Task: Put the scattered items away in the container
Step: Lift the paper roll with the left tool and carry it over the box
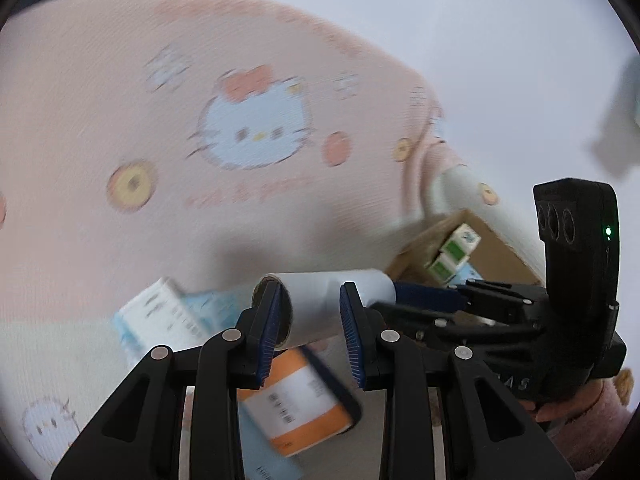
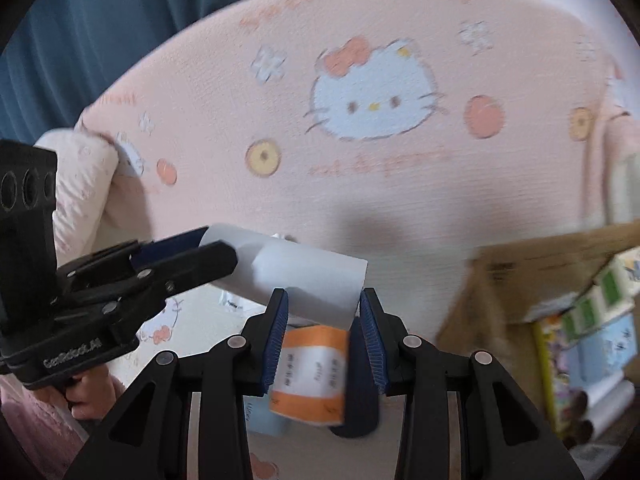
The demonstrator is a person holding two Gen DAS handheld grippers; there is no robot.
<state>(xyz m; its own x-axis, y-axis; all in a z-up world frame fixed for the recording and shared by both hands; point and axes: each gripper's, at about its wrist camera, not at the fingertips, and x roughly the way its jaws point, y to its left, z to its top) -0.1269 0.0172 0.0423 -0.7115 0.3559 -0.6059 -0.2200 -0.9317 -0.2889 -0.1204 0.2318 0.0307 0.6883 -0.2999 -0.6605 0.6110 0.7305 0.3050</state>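
Left tongs (image 1: 310, 326) and right tongs (image 2: 323, 330) both pinching white paper-wrapped cardboard roll (image 1: 332, 300); brown cardboard box (image 2: 520, 280) at 3 o'clock.

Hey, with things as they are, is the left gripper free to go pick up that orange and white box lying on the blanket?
Probably not yet. The left gripper is shut on one end of the white roll, and the right gripper grips its other end. The orange and white box lies uncovered below, so the way is free once the roll is put down.
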